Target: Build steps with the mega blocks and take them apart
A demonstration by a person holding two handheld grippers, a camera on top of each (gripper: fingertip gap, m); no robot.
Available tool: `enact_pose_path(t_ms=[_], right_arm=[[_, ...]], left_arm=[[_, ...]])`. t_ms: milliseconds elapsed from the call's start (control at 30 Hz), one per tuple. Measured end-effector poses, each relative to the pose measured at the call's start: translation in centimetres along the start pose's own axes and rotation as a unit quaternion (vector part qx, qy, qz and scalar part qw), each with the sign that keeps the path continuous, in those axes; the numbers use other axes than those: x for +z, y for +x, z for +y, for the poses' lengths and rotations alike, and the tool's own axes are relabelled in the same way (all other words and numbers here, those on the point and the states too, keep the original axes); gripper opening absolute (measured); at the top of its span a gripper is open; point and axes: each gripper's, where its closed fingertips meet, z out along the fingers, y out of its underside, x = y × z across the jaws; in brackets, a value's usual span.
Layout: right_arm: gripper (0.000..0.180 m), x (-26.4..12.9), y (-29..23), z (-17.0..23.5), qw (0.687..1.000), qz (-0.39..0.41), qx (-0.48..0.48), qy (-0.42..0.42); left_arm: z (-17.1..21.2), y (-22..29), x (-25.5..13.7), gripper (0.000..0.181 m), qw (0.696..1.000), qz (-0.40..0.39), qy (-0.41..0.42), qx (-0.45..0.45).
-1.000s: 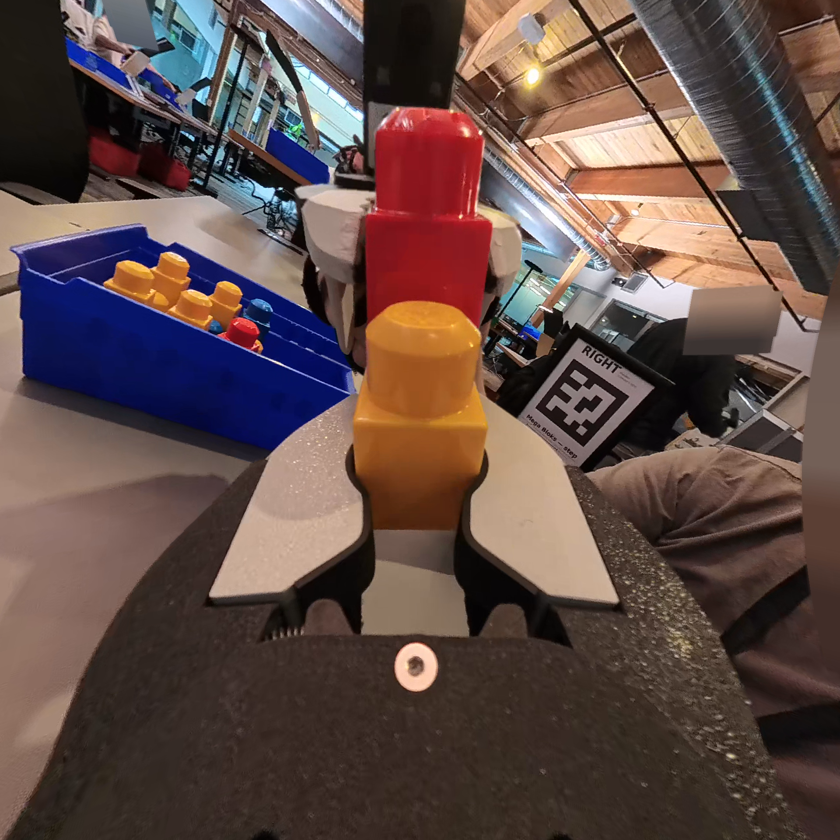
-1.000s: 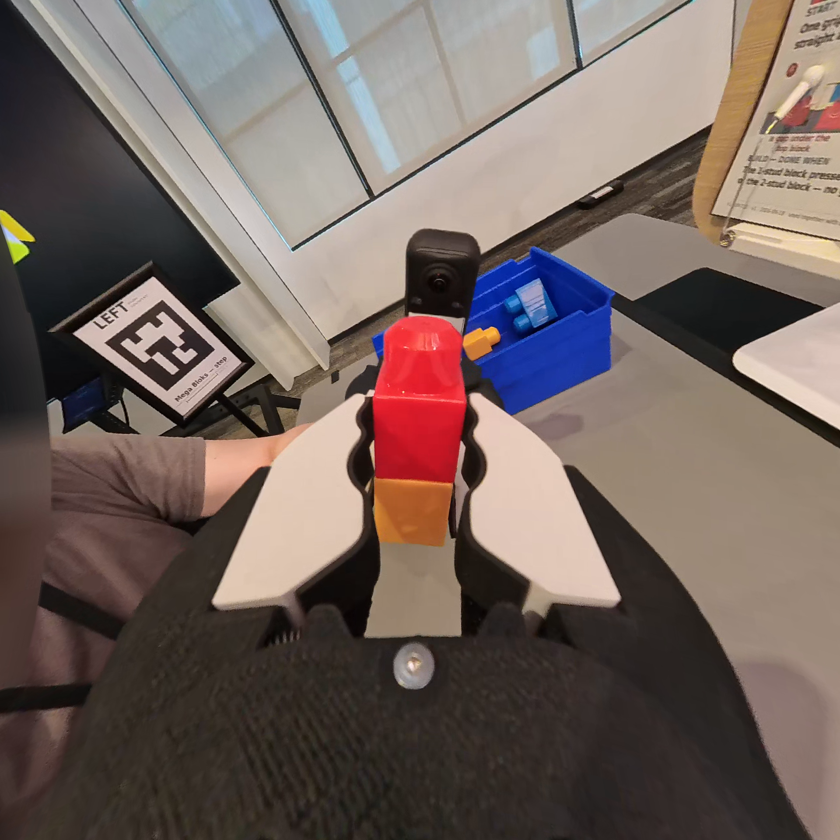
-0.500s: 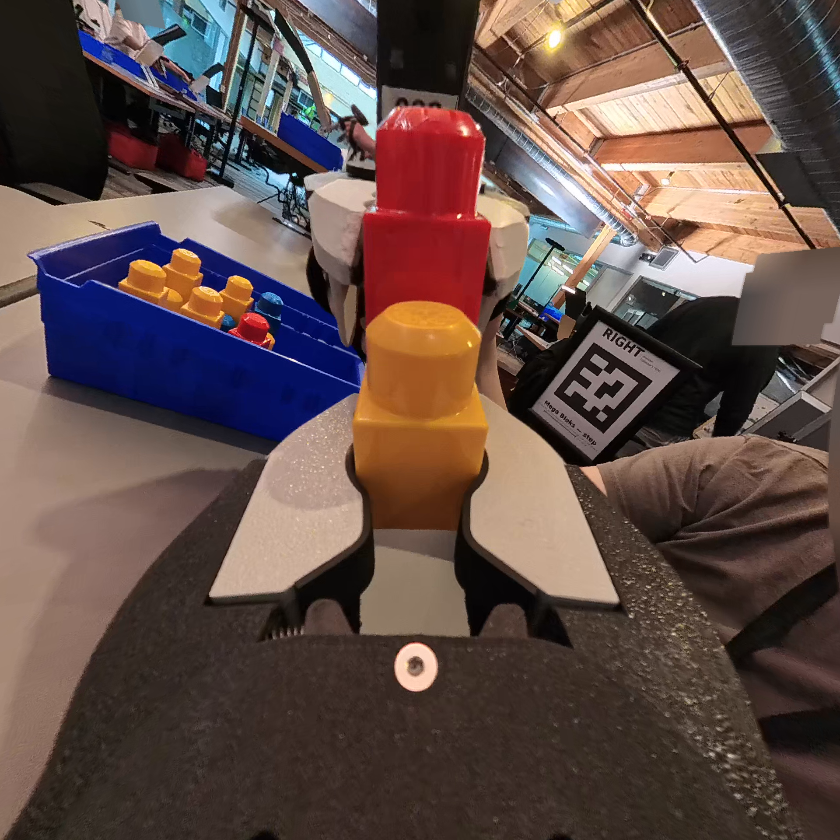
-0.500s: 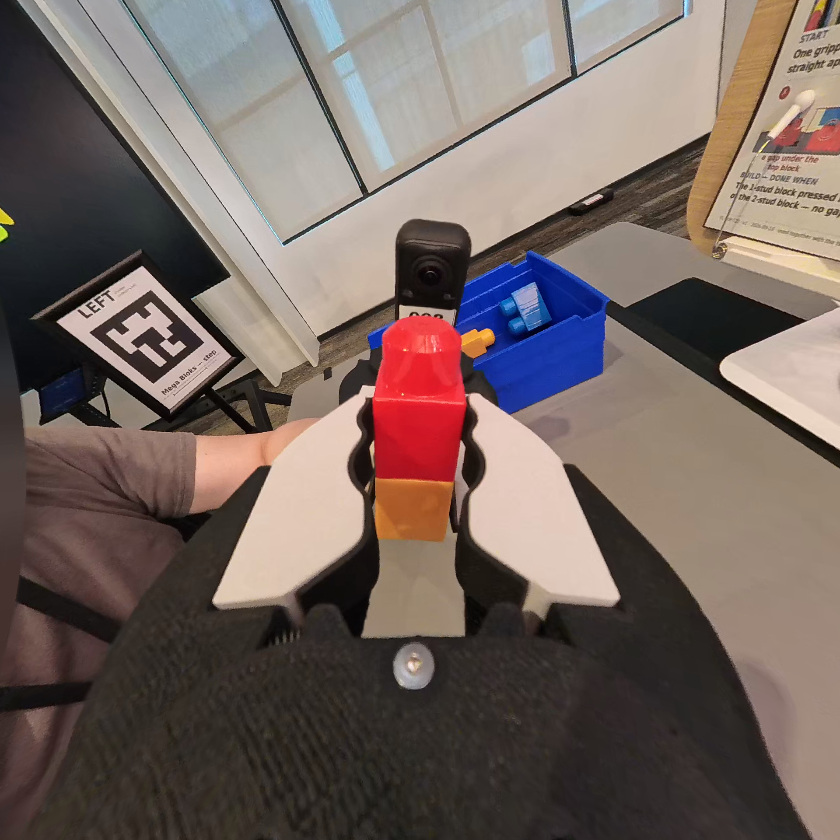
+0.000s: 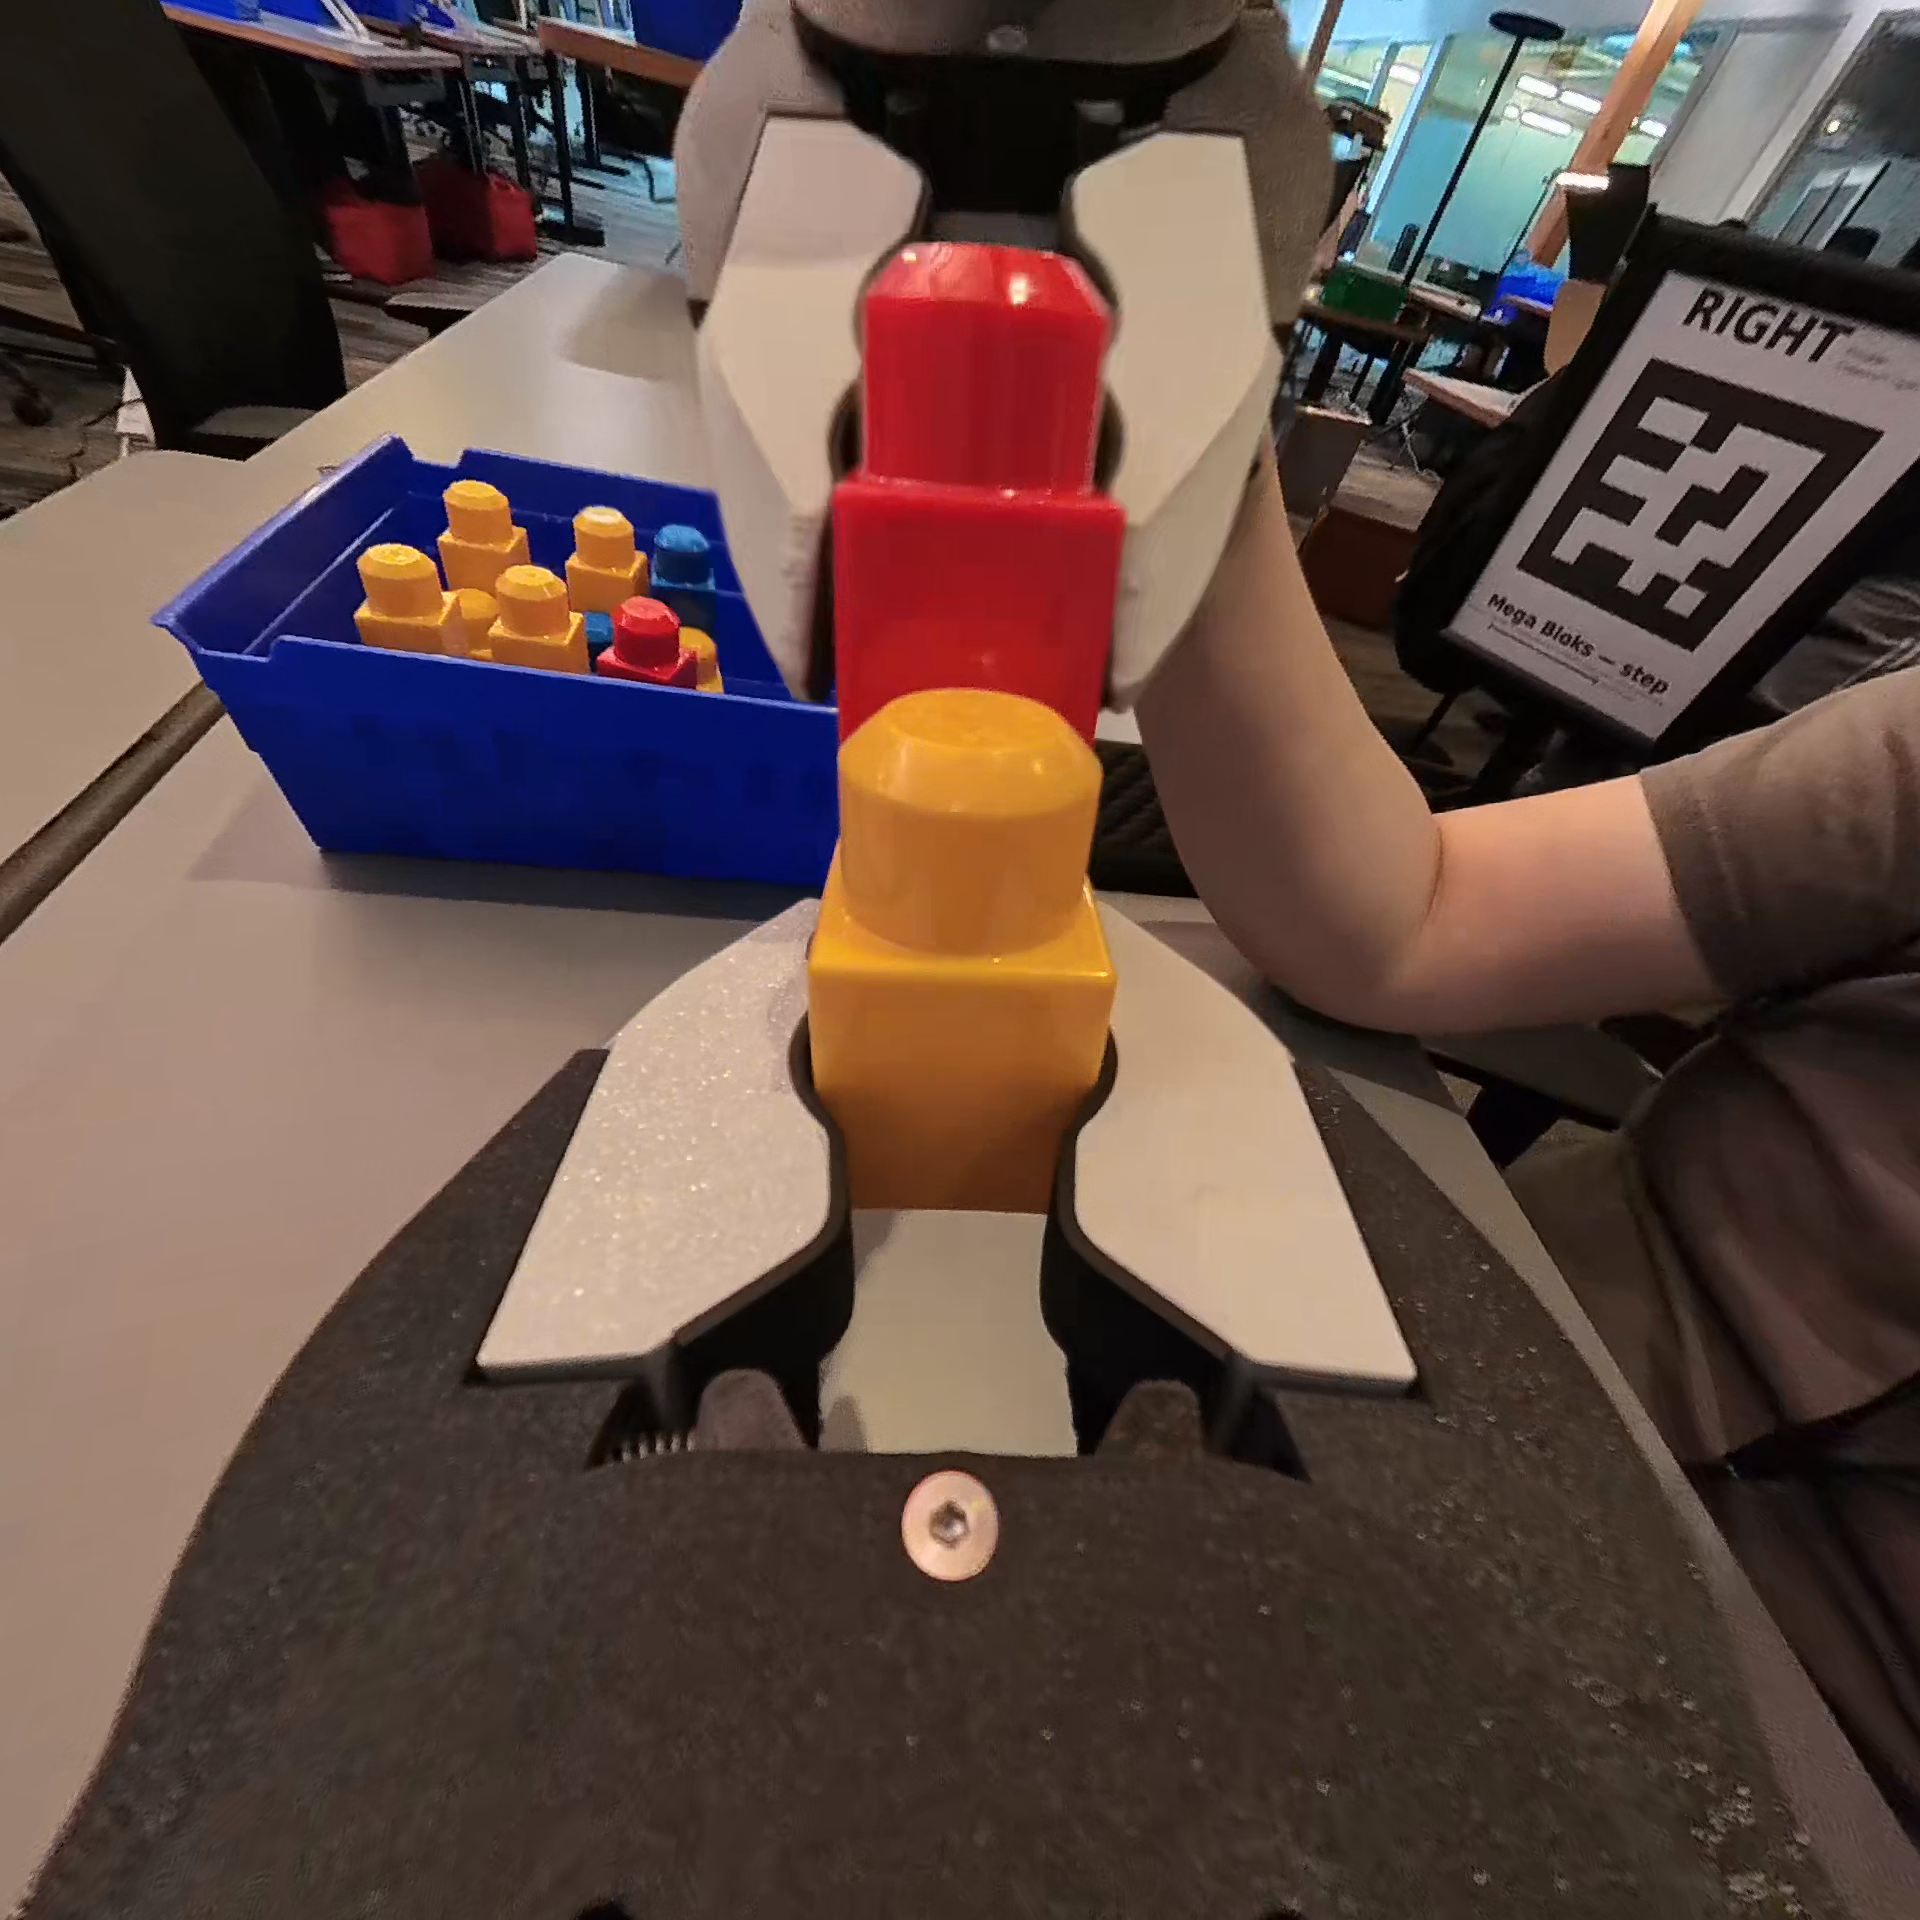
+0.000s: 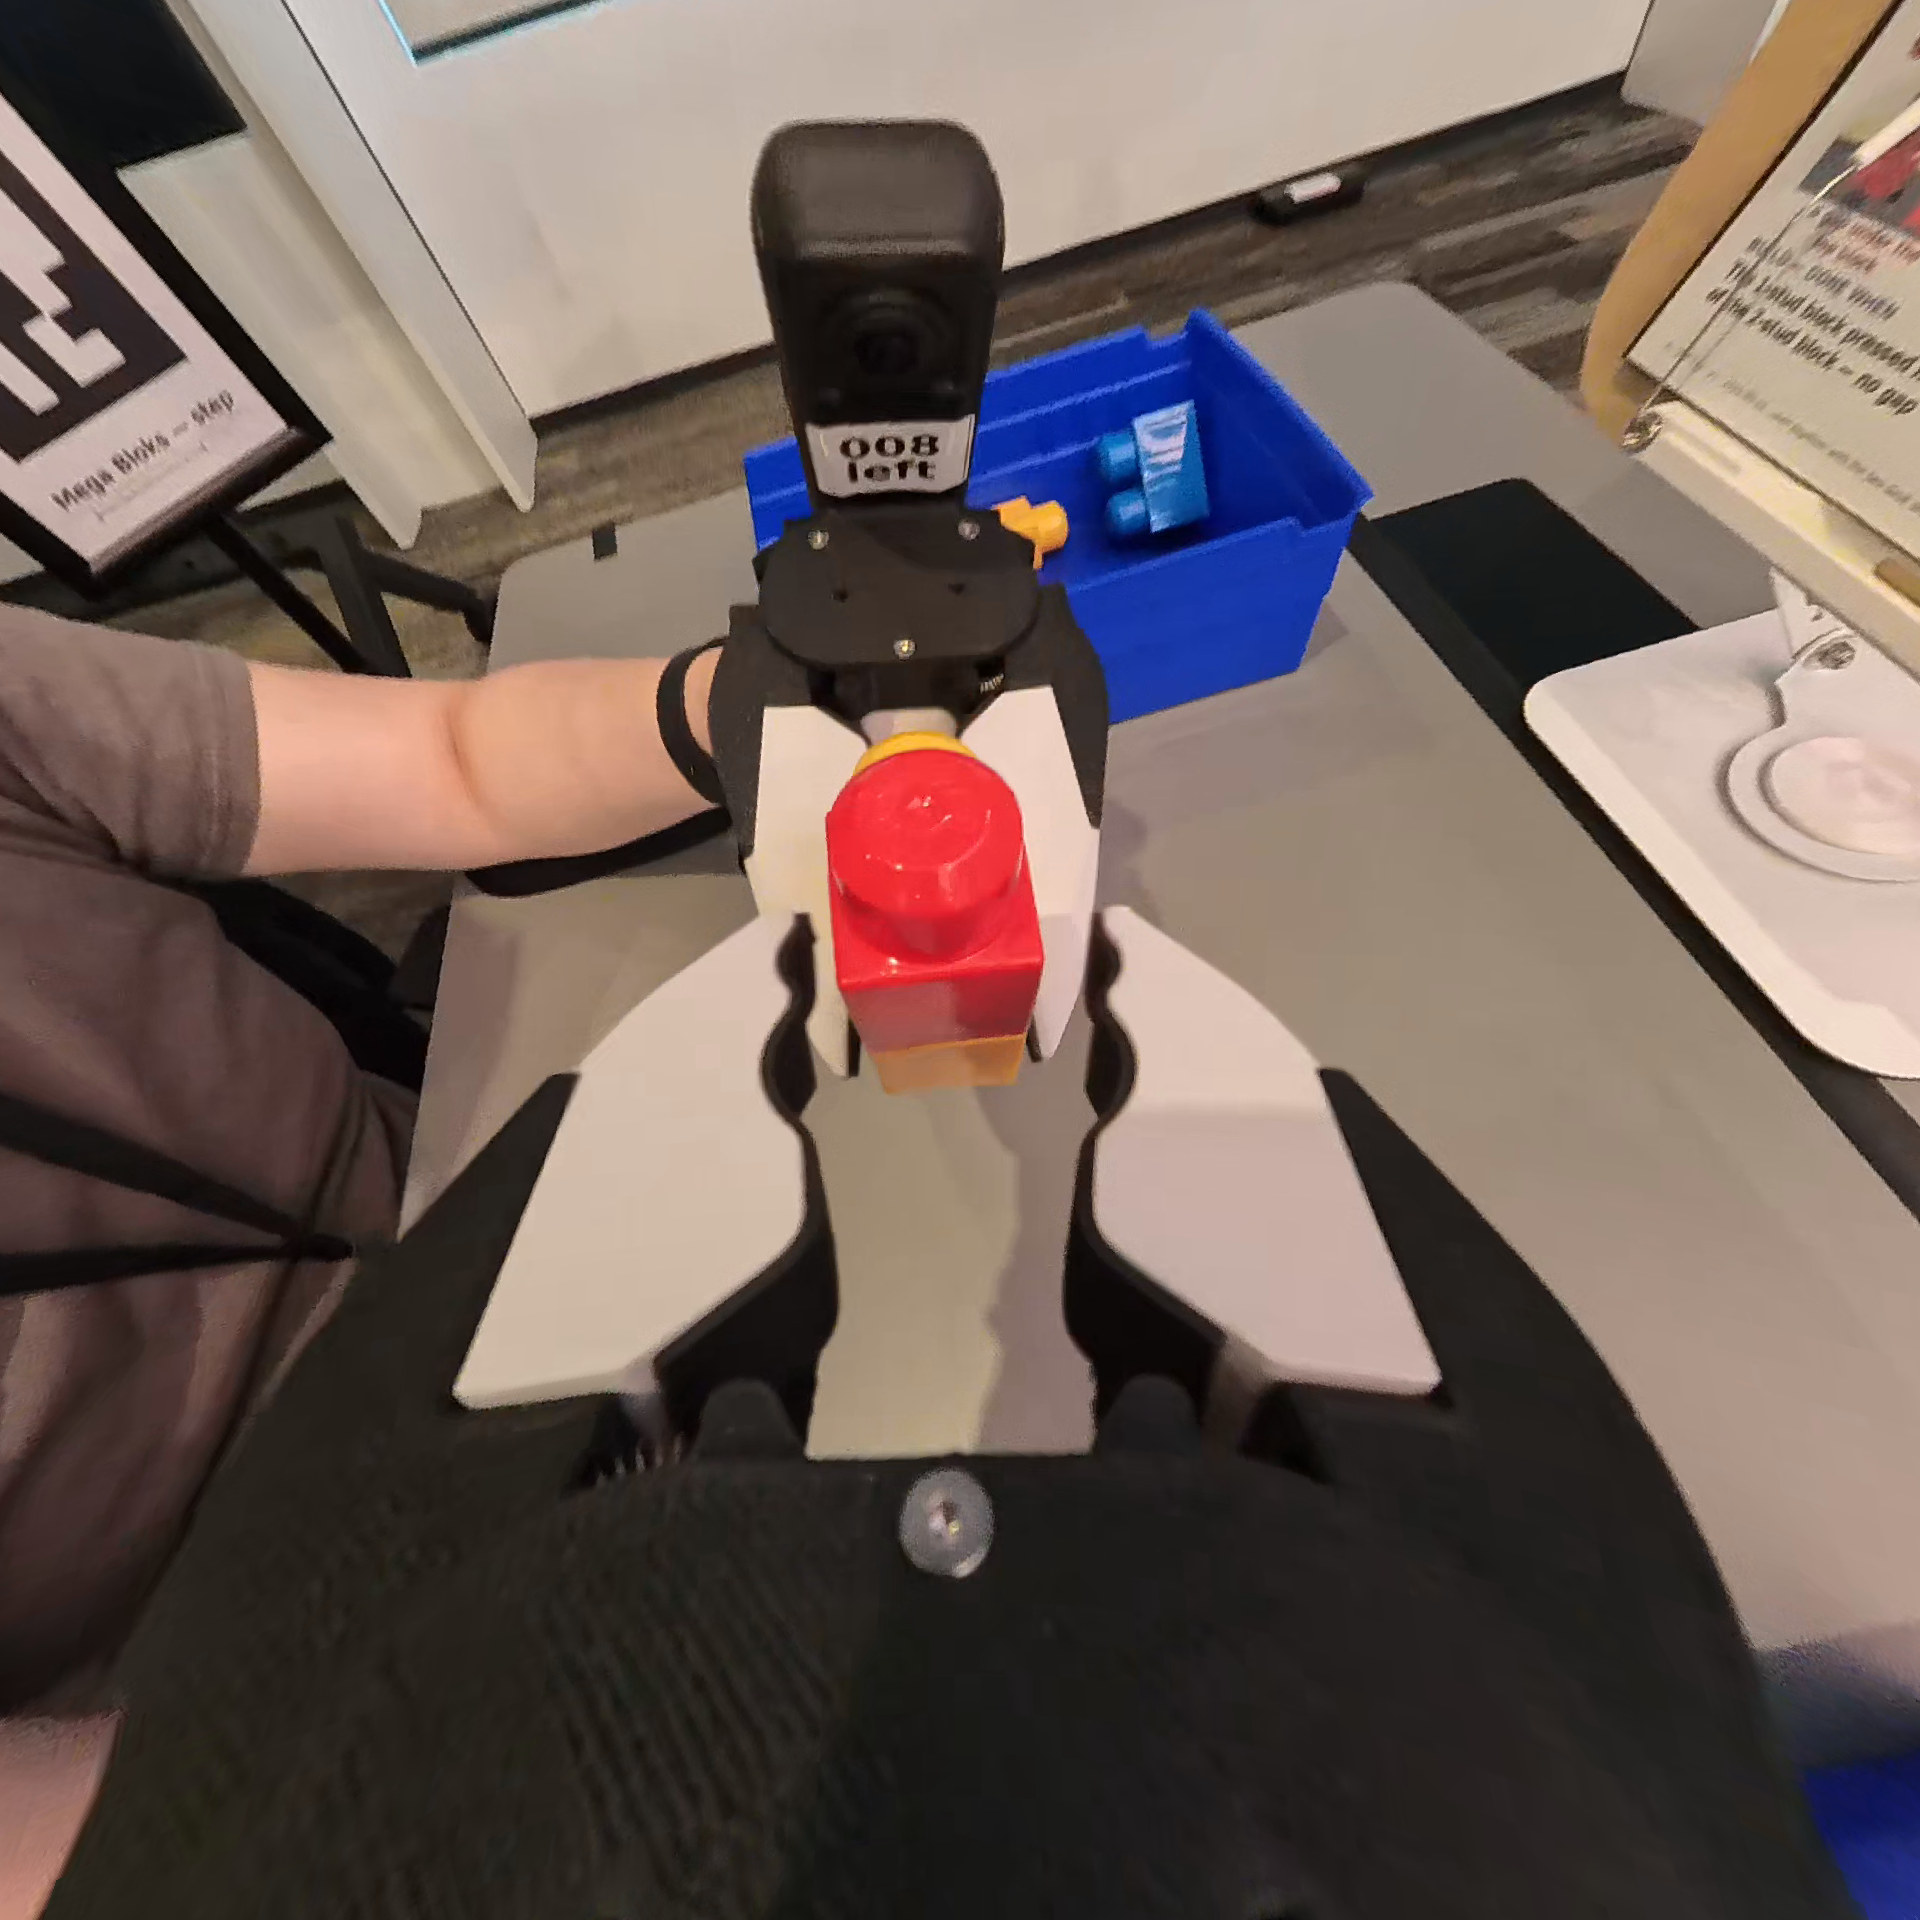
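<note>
Blue bin: blue plastic bin (image 5: 520,790) sits on the grey bench (image 5: 312,1039) at left, with loose yellow, red and blue blocks inside.
Left claw: left claw (image 5: 961,935) is clenched on the yellow two-stud plastic block (image 5: 961,1039), held above the bench, near stud bare.
Task blocks: red one-stud plastic block (image 5: 977,582) sits on the yellow block's far stud, so they form one step. No gap shows between them in the right wrist view.
Right claw: right claw (image 6: 951,935) is released, with its fingers spread on both sides of the red block and not touching it.
Change: half a second ago the right claw was clamped on the red block. It has since let go and pulled back a little, and both views now tilt down toward the bench.
Meaning: build looks done, since the red block stays put without the right claw. Likely next is regrasping it to pull the step apart.
Right edge: a person's forearm (image 5: 1351,883) and a framed black-and-white marker sign (image 5: 1704,499).
</note>
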Motion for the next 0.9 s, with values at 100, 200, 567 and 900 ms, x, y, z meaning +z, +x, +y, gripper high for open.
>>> enact_pose_path(t_ms=[100,200,567,900], right_arm=[[0.037,0.1,-0.3,0.4,1.000,-0.001,-0.021,-0.022],[0.037,-0.2,-0.5,0.2,0.999,0.012,-0.045,-0.025],[0.037,-15.9,4.9,5.5,0.959,0.284,0.008,0.002],[0.037,-20.6,8.7,14.6,0.938,0.322,0.126,-0.025]], left_arm=[[0.1,0.1,-0.1,0.041,1.000,0.001,-0.006,0.011],[-0.4,0.0,-0.1,0.064,1.000,-0.015,0.003,0.019],[-2.5,-0.8,-3.1,0.076,0.998,-0.054,0.033,0.017],[-1.0,0.0,-1.4,0.075,0.999,-0.034,-0.009,0.016]])
